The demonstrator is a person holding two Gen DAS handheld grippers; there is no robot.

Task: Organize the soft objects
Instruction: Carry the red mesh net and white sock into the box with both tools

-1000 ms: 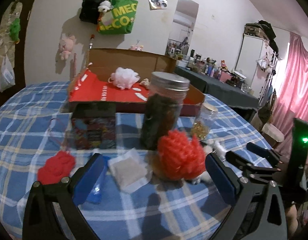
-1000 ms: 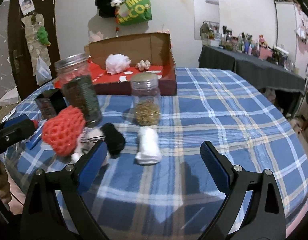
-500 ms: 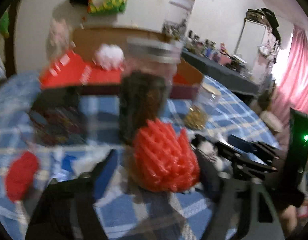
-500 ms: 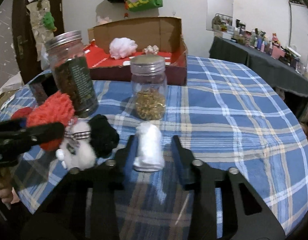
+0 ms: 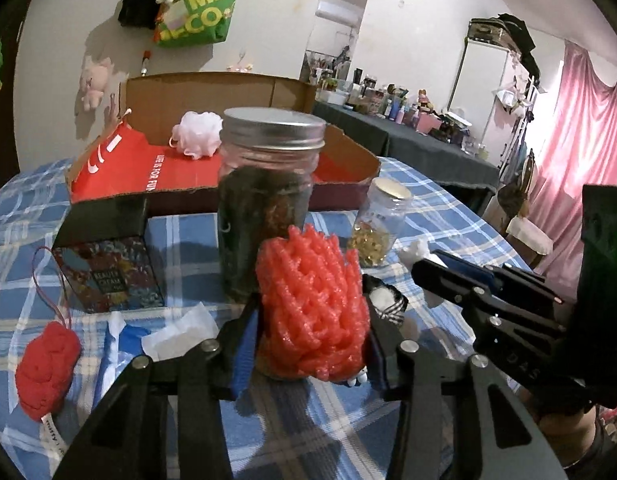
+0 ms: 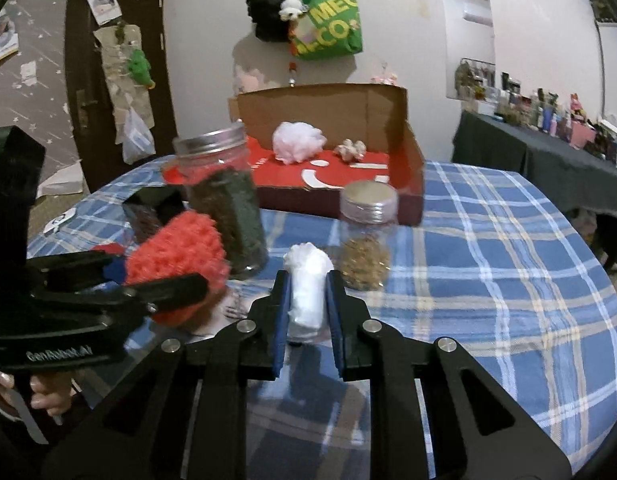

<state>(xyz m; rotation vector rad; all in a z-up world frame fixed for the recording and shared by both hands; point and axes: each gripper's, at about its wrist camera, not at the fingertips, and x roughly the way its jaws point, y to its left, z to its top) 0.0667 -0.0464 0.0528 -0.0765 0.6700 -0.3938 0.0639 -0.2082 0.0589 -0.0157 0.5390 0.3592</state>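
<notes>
Two soft objects are gripped above the checked tablecloth (image 6: pixel 488 240): a red knitted toy (image 5: pixel 312 308) between the closing left gripper (image 5: pixel 308 344), a white roll (image 6: pixel 308 292) clamped in the right gripper (image 6: pixel 306 304)

Left gripper (image 5: pixel 308 344) closing, pads against red knitted toy (image 5: pixel 310 308); right gripper (image 6: pixel 307 312) clamped on white bundle (image 6: pixel 307 288).

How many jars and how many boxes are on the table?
Jars: 2, the big jar and the small jar
Boxes: 2, the cardboard box and the dark box
Total: 4
</notes>
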